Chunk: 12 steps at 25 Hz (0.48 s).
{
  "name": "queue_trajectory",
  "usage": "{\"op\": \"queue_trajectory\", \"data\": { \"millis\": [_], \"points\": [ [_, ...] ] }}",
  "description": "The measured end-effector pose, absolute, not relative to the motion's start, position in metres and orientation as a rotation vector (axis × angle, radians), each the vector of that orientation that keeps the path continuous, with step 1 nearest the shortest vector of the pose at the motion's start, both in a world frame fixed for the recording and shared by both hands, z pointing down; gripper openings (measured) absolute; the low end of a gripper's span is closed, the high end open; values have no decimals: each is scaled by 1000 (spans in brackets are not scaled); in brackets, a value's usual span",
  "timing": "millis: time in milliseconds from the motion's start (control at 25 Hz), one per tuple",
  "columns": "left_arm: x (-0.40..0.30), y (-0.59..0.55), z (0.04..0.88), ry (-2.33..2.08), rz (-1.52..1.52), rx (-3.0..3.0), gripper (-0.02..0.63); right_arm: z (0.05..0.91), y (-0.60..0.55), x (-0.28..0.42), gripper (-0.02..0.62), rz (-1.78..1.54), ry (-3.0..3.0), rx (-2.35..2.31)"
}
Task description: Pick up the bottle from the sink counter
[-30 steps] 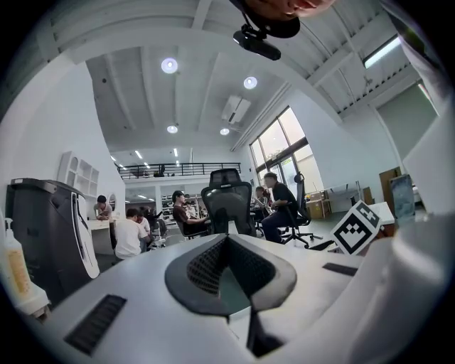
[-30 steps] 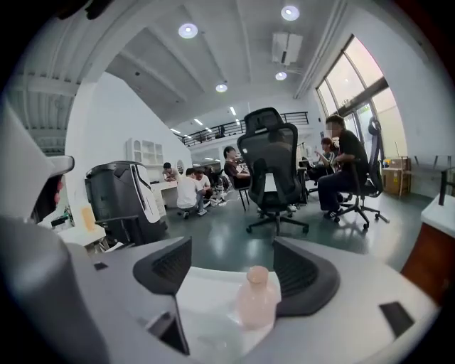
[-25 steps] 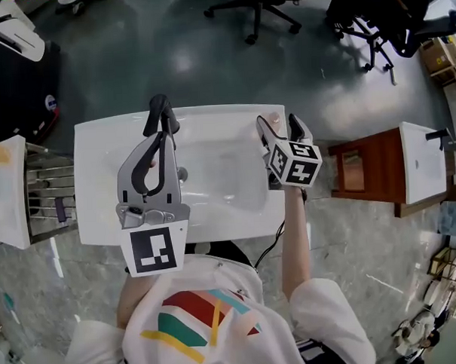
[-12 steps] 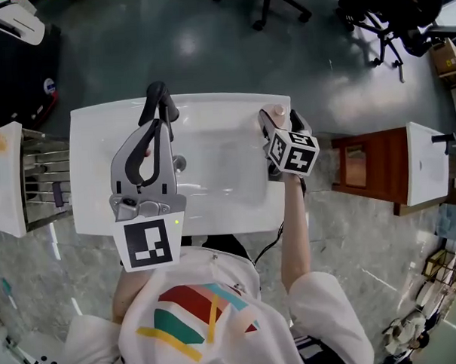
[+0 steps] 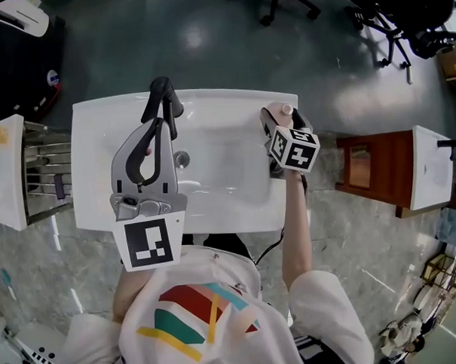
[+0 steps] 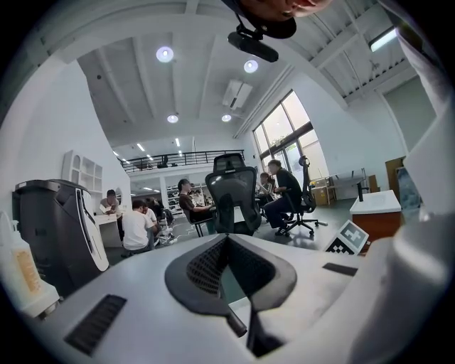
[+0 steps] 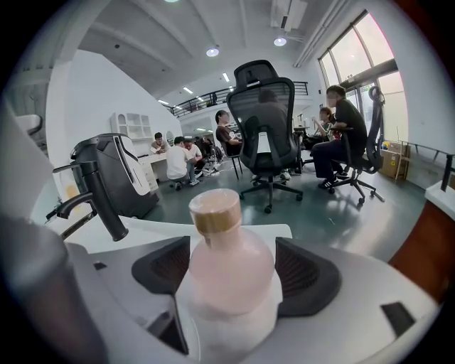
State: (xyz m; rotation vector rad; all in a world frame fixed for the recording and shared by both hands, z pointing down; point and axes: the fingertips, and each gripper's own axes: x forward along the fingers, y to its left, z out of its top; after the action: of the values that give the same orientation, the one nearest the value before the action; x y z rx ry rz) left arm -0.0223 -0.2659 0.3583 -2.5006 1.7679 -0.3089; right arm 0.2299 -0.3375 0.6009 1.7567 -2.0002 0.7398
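A pale pink bottle point(image 5: 285, 109) with a tan cap stands at the right rear corner of the white sink counter point(image 5: 98, 145). My right gripper point(image 5: 284, 116) is around it. In the right gripper view the bottle point(image 7: 231, 277) fills the gap and both black pads point(image 7: 306, 274) touch its sides, so this gripper is shut on the bottle. My left gripper point(image 5: 162, 88) hovers over the left half of the basin. Its jaws meet in the left gripper view point(image 6: 226, 240), with nothing between them.
A black faucet point(image 7: 96, 199) rises left of the bottle. Right of the sink stand a wooden cabinet point(image 5: 363, 171) and a second white basin point(image 5: 431, 165). A metal rack point(image 5: 43, 185) flanks the left side. Office chairs point(image 5: 288, 1) and seated people are beyond.
My right gripper has moved forward onto the bottle and its jaws have come in against it. The left gripper has hardly moved.
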Motion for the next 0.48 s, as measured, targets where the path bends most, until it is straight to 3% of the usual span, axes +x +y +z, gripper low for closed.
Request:
{"op": "queue_trajectory", "data": {
  "millis": [480],
  "points": [
    [-25,-266,363,1779,-310,-2505,18,613,-340,227,377,728,-1948,1740]
  ]
}}
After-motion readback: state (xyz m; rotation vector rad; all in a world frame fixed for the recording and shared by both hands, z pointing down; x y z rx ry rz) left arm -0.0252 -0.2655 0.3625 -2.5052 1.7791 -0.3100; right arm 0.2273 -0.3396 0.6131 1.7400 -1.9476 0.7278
